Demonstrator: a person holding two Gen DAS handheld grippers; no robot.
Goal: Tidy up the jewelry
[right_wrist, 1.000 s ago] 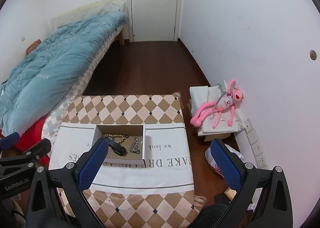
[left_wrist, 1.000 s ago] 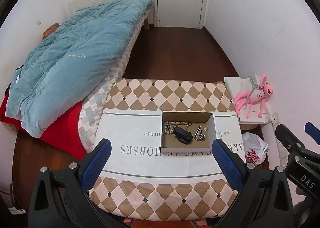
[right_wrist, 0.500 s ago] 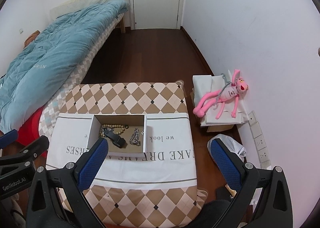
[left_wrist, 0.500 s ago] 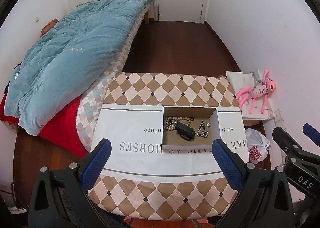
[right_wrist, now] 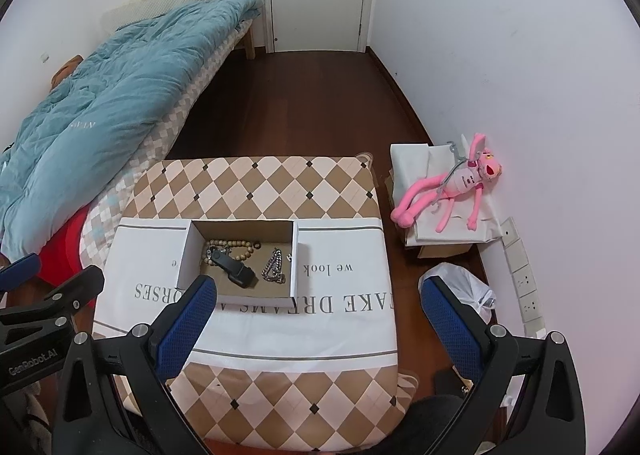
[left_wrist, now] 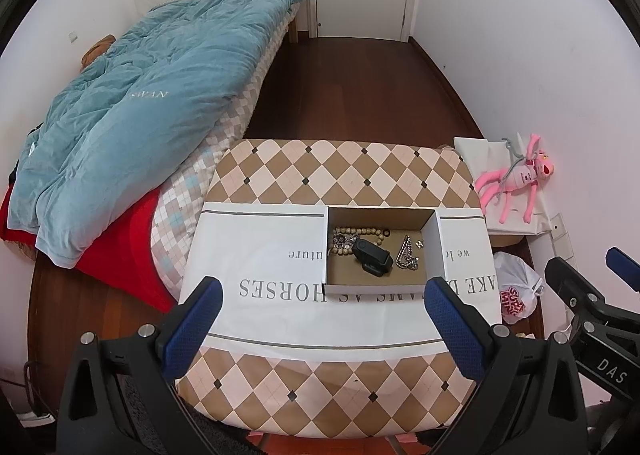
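An open cardboard box point(left_wrist: 434, 243) point(right_wrist: 295, 255) stands on a white printed cloth on the checkered table. In it lie a wooden bead bracelet point(left_wrist: 356, 232) point(right_wrist: 236, 245), a black watch-like band point(left_wrist: 372, 256) point(right_wrist: 234, 268) and a silver chain point(left_wrist: 406, 255) point(right_wrist: 274, 269). My left gripper point(left_wrist: 322, 309) is open and empty, high above the table's near side. My right gripper point(right_wrist: 318, 309) is open and empty, also high above, right of the box. Each gripper shows at the edge of the other's view.
The checkered table point(left_wrist: 340, 167) stands between a bed with a blue duvet point(left_wrist: 152, 103) on the left and a white wall on the right. A pink plush toy point(right_wrist: 460, 183) lies on white boxes, with a plastic bag point(right_wrist: 464, 287) beside them on the floor.
Both grippers have risen and tilted a little, so the table and box sit lower and more centred in both views. Both stay open. The jewelry has not moved.
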